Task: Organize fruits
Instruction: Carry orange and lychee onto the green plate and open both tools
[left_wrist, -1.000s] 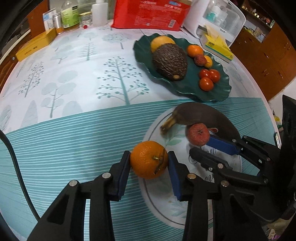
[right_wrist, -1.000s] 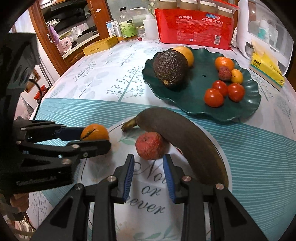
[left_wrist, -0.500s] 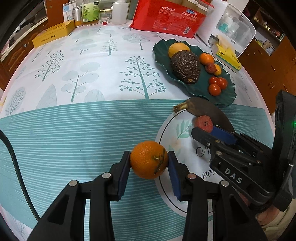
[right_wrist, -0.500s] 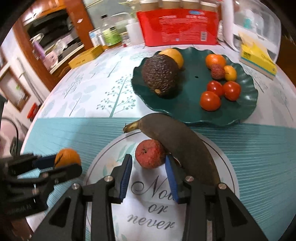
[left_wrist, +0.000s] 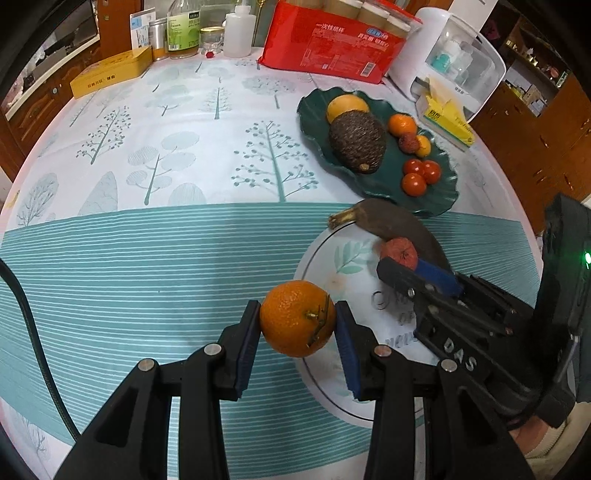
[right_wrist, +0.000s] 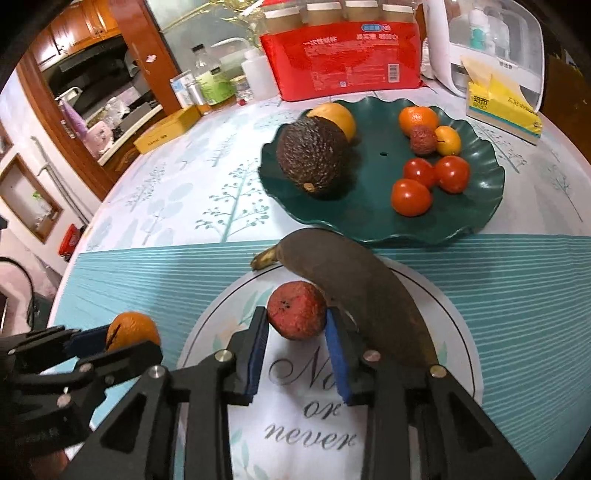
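Observation:
A tangerine (left_wrist: 288, 328) hangs above the near edge of the white round plate (left_wrist: 332, 384), and my left gripper (left_wrist: 297, 314) is shut on it, blue pads on both sides. On that plate a red lychee (right_wrist: 295, 308) rests against a dark overripe banana (right_wrist: 362, 288). My right gripper (right_wrist: 297, 315) is closing onto the lychee, and both pads press on its sides. Beyond the banana, the dark green leaf-shaped plate (right_wrist: 480, 221) holds an avocado (right_wrist: 314, 158), tangerines, a lychee and three tomatoes (right_wrist: 424, 184).
Along the back of the table stand a red paper-cup pack (right_wrist: 343, 59), bottles (left_wrist: 181, 29), a yellow box (left_wrist: 110, 74), a tissue box (right_wrist: 506, 110) and a white appliance (left_wrist: 454, 62). A black cable (left_wrist: 22, 314) runs at the left.
My left gripper has lifted the tangerine, and the table looks farther away. My right gripper slid forward around the lychee and closed on it.

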